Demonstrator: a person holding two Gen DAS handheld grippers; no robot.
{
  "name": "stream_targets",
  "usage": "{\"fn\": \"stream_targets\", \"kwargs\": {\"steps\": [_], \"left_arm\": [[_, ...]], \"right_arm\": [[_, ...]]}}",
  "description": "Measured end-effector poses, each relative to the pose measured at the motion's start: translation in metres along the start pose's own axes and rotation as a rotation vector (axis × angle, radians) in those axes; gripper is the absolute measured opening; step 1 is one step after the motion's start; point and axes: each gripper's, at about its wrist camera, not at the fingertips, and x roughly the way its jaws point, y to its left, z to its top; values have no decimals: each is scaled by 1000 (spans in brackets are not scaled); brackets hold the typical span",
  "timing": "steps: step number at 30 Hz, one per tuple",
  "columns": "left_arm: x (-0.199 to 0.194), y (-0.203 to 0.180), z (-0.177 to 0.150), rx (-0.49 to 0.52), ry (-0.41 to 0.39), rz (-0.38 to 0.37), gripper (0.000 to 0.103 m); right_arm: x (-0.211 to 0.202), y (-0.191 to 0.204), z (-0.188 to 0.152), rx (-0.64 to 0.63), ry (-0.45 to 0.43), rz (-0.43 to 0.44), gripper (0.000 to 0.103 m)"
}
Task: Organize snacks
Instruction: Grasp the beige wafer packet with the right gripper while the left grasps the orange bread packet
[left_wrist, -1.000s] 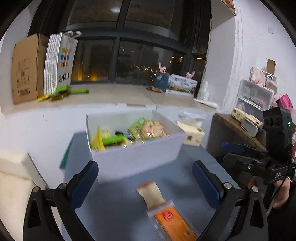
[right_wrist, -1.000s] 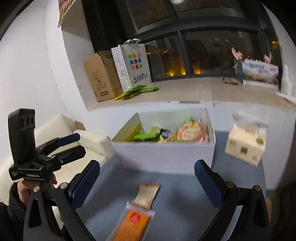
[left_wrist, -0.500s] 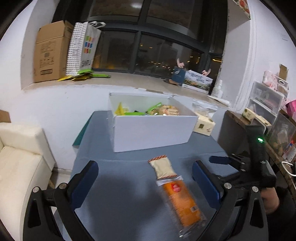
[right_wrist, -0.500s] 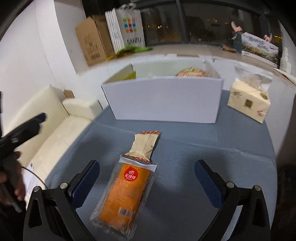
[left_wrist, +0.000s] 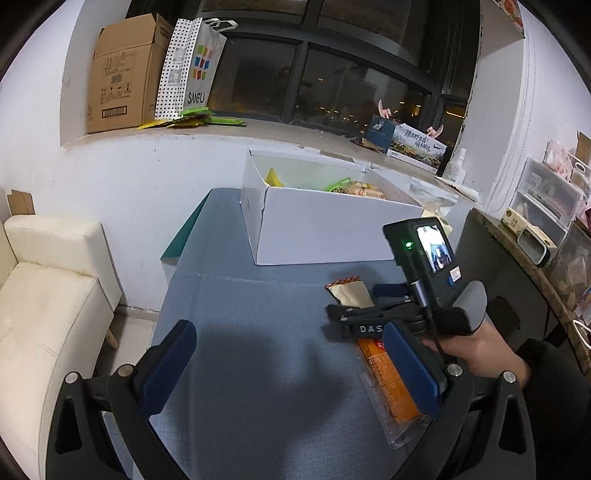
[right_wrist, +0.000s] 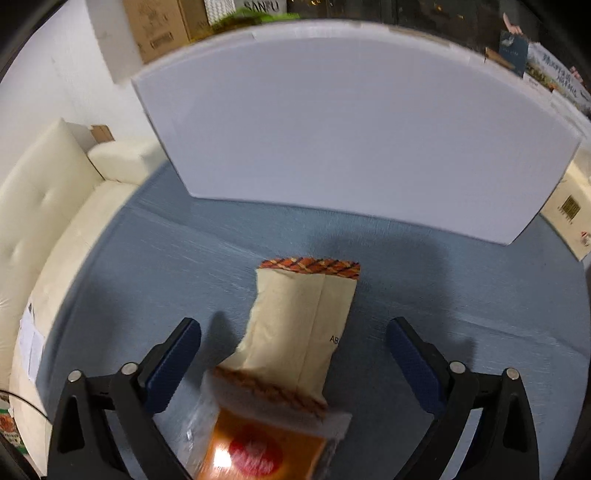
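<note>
The right tool (right_wrist: 293, 363) is spread wide with nothing between its pads (right_wrist: 173, 360), low over the blue surface (right_wrist: 147, 266) and straddling the tan packet (right_wrist: 306, 325). The near end of that packet overlaps the clear end of the orange pack (right_wrist: 258, 446), which lies closest to the camera. That overlap is the main risk, as I judge it: closing low and near could pinch both wrappers, so one gets dragged or slips free on the lift. The tan packet is soft and lies at a slight angle between the pads, so a squeeze may buckle it rather than hold it.

The left tool (left_wrist: 291, 369) is also spread and empty, hanging over bare surface to the left of the snacks; if it drifts right it could knock the right tool.

Beyond stands the white box (right_wrist: 351, 129), already holding snacks. Its near wall is tall and close, so a low carry would likely strike it.
</note>
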Motion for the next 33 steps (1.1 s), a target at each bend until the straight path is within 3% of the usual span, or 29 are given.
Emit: {"fn": "stream_targets", "kwargs": {"steps": [2, 3, 4, 6, 13, 20, 25, 29, 33], "left_arm": [[2, -1, 0, 4, 7, 0, 103], [3, -2, -1, 4, 9, 1, 103], [4, -3, -2, 4, 13, -1, 103], [5, -6, -3, 8, 21, -4, 103], [26, -33, -7, 51, 96, -61, 103], [72, -89, -18, 105, 238, -147, 103], [107, -119, -31, 118, 337, -108, 103], [128, -137, -42, 151, 381, -17, 103], [133, -144, -51, 218, 374, 60, 100]], "right_arm": [[-1, 6, -1, -43, -6, -43, 80], [-2, 7, -1, -45, -12, -37, 61], [-5, 7, -2, -52, -20, -39, 54], [-7, 6, -4, -57, -20, -27, 49], [-33, -15, -10, -25, -89, 19, 47], [-112, -43, -35, -14, -242, -5, 47], [-163, -74, -51, 39, -337, -62, 47], [-188, -90, -74, 85, -371, -83, 47], [-201, -96, -94, 113, -389, -80, 47]]}}
